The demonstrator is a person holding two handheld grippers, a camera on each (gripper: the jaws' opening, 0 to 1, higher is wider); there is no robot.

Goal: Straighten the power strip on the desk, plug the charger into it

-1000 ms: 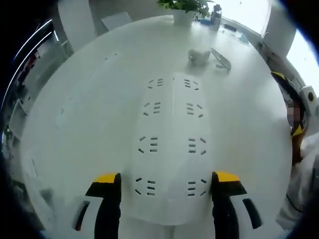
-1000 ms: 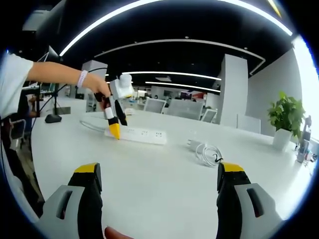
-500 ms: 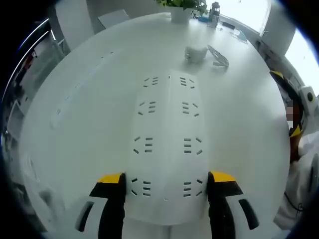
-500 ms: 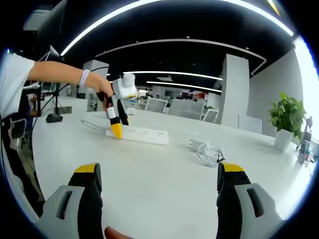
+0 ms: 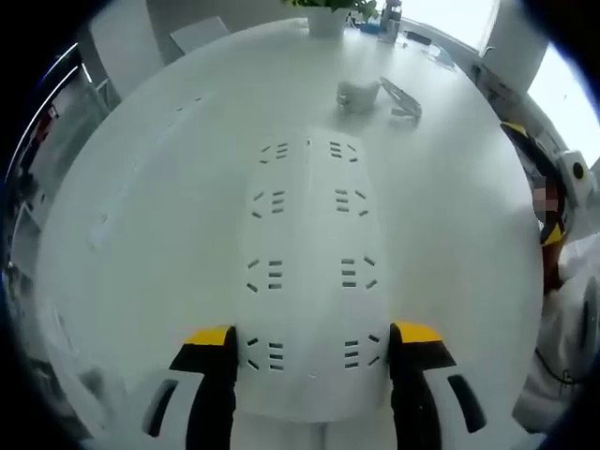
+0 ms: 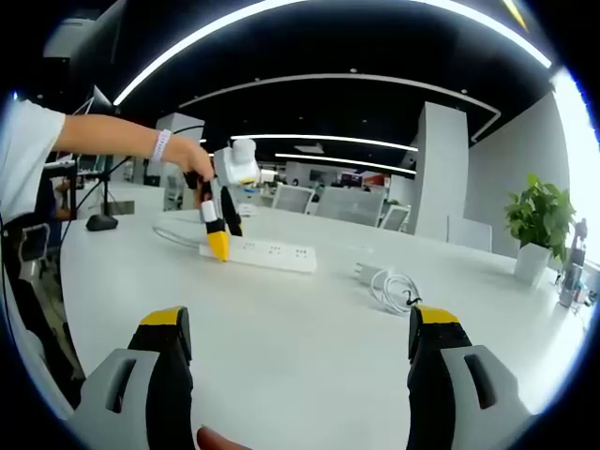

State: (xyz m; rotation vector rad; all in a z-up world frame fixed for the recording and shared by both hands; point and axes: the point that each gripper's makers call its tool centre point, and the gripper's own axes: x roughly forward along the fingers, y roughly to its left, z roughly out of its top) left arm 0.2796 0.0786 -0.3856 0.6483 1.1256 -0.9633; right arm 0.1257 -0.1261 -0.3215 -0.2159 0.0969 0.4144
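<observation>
Left gripper (image 5: 309, 337) over the power strip (image 5: 309, 272), right gripper (image 6: 300, 328) held back.

Left jaws straddle the strip's near end on the white table (image 5: 169, 187), contact uncertain; the charger (image 6: 392, 286) lies beyond; right jaws spread, holding nothing.

The left tongs (image 5: 312, 352) have two black jaws with yellow tips and white-grey side plates marked by dark slots, and in the right gripper view they carry a white box on top. The right tongs (image 6: 300, 361) have black jaws with yellow caps and grey outer shells, each shell with a dark slot. The person wears a white short sleeve (image 6: 26, 141) and a pale wristband (image 6: 165, 145).
</observation>
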